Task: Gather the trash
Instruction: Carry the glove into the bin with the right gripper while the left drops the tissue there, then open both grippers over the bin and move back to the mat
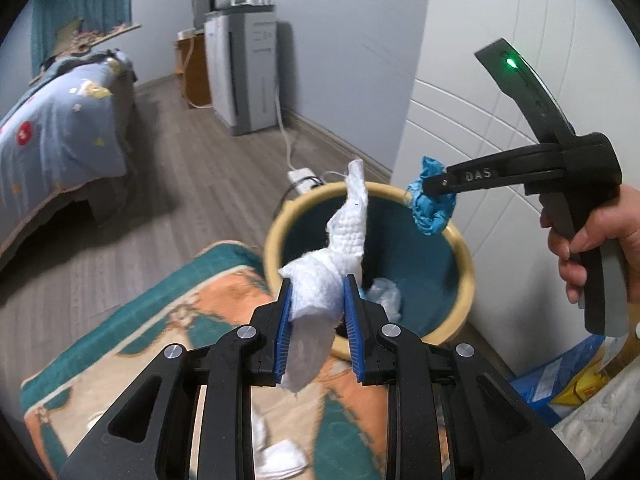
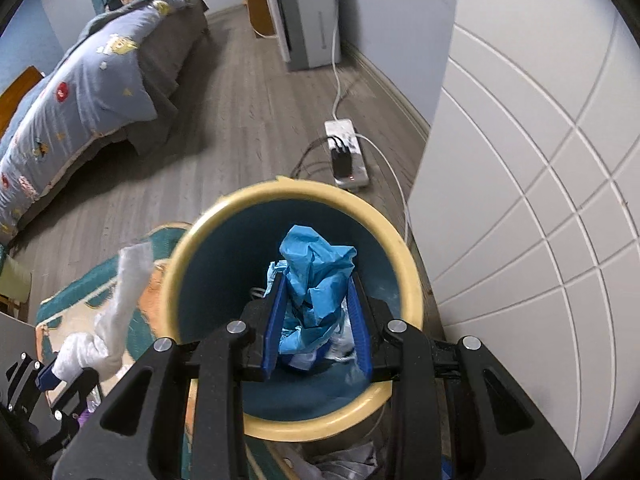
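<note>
Left gripper (image 1: pixel 316 320) clamps crumpled white tissue (image 1: pixel 340 248), right gripper (image 2: pixel 318 320) clamps crumpled blue plastic (image 2: pixel 316 280) over the yellow-rimmed teal bin (image 2: pixel 408 264) (tissue nearer the rim could snag and spill onto the near rug).

The bin (image 2: pixel 408 264) floor is mostly hidden by blue wad (image 2: pixel 316 280) and gripper (image 2: pixel 318 334).

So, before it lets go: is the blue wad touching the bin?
Apart. In the left wrist view the blue wad hangs clamped in the right gripper above the bin rim, clear of it.
</note>
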Action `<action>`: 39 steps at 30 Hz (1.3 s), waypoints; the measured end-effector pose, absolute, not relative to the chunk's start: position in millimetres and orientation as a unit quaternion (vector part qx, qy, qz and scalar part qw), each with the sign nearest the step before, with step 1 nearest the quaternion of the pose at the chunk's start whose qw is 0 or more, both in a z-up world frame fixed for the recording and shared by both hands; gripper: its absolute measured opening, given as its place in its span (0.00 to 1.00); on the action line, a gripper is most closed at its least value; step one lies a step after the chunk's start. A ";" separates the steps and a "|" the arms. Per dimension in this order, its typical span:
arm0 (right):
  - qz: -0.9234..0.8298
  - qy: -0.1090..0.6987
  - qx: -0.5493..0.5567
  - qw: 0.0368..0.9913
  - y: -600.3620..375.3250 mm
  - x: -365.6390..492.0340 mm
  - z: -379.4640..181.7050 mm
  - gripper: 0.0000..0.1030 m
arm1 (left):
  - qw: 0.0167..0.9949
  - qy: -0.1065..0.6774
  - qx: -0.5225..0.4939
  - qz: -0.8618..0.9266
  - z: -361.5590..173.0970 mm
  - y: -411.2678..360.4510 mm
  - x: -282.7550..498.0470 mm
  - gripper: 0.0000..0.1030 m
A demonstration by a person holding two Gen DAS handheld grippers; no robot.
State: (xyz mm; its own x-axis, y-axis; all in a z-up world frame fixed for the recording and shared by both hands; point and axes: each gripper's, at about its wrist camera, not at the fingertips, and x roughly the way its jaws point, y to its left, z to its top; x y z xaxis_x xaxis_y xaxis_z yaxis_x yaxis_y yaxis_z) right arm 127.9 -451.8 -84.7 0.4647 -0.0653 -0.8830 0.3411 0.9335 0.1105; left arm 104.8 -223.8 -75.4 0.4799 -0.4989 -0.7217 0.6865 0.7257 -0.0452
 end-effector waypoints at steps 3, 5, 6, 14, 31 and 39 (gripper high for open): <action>-0.127 0.515 0.141 0.836 -457.7 128.4 -94.5 0.29 | 0.842 0.379 0.137 -0.360 -85.6 -241.9 102.5 0.25; -0.131 0.519 0.144 0.833 -462.1 128.4 -98.6 0.29 | 0.835 0.384 0.147 -0.367 -94.1 -254.7 101.1 0.25; -0.133 0.519 0.146 0.831 -464.5 128.2 -99.8 0.29 | 0.833 0.385 0.150 -0.369 -97.2 -257.3 99.0 0.25; -0.136 0.494 0.144 0.847 -469.4 131.4 -93.9 0.30 | 0.831 0.385 0.162 -0.369 -112.7 -279.9 102.2 0.29; -0.121 0.469 0.144 0.863 -457.4 131.5 -75.6 0.94 | 0.876 0.372 0.138 -0.274 -93.0 -238.8 124.8 0.92; -0.083 0.473 0.092 0.872 -407.7 137.3 -57.1 0.94 | 0.901 0.361 0.102 -0.218 -47.5 -170.0 117.0 0.93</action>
State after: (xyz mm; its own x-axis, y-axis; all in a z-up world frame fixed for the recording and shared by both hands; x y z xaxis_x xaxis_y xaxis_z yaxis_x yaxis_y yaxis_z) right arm 137.3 -407.7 -57.1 0.5390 -0.0577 -0.8404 0.2309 0.9695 0.0816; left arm 117.0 -170.0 -47.5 0.6440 -0.3185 -0.6956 0.4659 0.8844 0.0264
